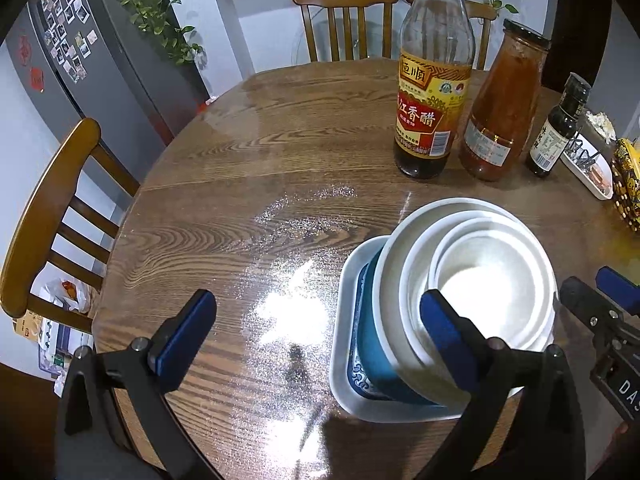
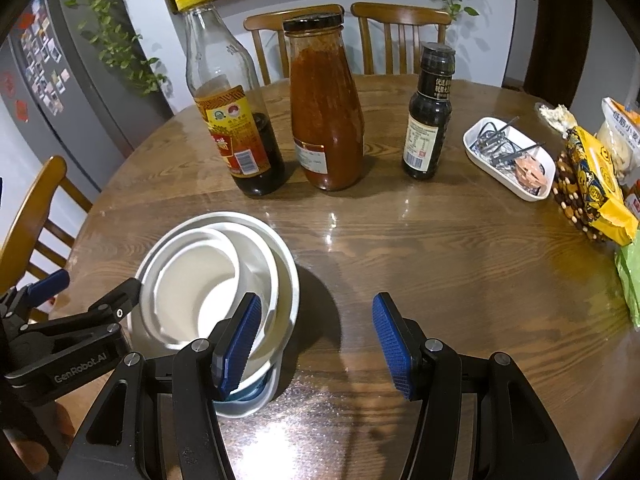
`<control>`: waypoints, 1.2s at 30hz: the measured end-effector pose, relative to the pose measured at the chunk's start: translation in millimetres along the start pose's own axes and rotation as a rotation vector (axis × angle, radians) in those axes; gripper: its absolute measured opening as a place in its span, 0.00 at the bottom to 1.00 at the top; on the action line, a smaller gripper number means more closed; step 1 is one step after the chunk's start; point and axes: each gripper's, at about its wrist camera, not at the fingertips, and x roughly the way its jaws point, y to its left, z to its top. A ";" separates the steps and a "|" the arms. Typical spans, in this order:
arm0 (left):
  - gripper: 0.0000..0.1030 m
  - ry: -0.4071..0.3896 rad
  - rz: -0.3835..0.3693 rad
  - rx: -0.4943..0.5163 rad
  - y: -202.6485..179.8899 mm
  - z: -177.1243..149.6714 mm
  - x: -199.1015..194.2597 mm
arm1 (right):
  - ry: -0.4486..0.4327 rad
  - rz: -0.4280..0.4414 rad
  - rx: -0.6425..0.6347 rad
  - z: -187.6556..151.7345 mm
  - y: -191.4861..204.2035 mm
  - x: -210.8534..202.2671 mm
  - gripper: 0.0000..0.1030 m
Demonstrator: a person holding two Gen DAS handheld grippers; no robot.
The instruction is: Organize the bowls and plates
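1. The round brown wooden table [image 1: 248, 168] has a glossy top, and the lamp light reflects strongly on it near the front edge.
2. A stack of white round ceramic bowls [image 1: 472, 276] stands near the front of the table. The bowls sit one inside another, and the smallest one leans a little to one side.
3. Under the white bowls there is a blue bowl [image 1: 372, 344] (only its outer wall shows), and the whole pile rests on a white rectangular plate with a blue pattern [image 1: 344, 312].
4. The left gripper [image 1: 316, 340] is open. Its two blue pads are wide apart; the one on the stack's side appears in front of the white bowls, but whether it touches them I cannot tell.
5. The right gripper [image 2: 316, 344] is open too, with only bare table between its pads. The stack is just beside the pad nearest to it.
6. Behind the stack three bottles stand in a row: a tall clear glass vinegar bottle with a yellow cap [image 2: 228, 120], a glass jar of red sauce with a black lid [image 2: 326, 120], and a small dark bottle [image 2: 428, 120].
7. At the far side from the stack there are a small white oblong dish with metal things in it [image 2: 508, 156] and some yellow snack bags [image 2: 596, 184].
8. Wooden chairs [image 1: 346, 24] stand around the table.
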 end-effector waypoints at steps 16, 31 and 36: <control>0.99 -0.022 0.003 0.005 -3.4 -3.7 -11.0 | -0.015 0.017 -0.002 -1.6 1.7 -9.6 0.57; 0.99 -0.092 -0.016 0.017 -7.7 -8.5 -39.6 | -0.069 0.040 -0.018 -4.8 3.9 -29.4 0.57; 0.99 -0.109 -0.029 0.020 -8.6 -11.6 -48.8 | -0.090 0.045 -0.045 -7.2 7.5 -37.1 0.57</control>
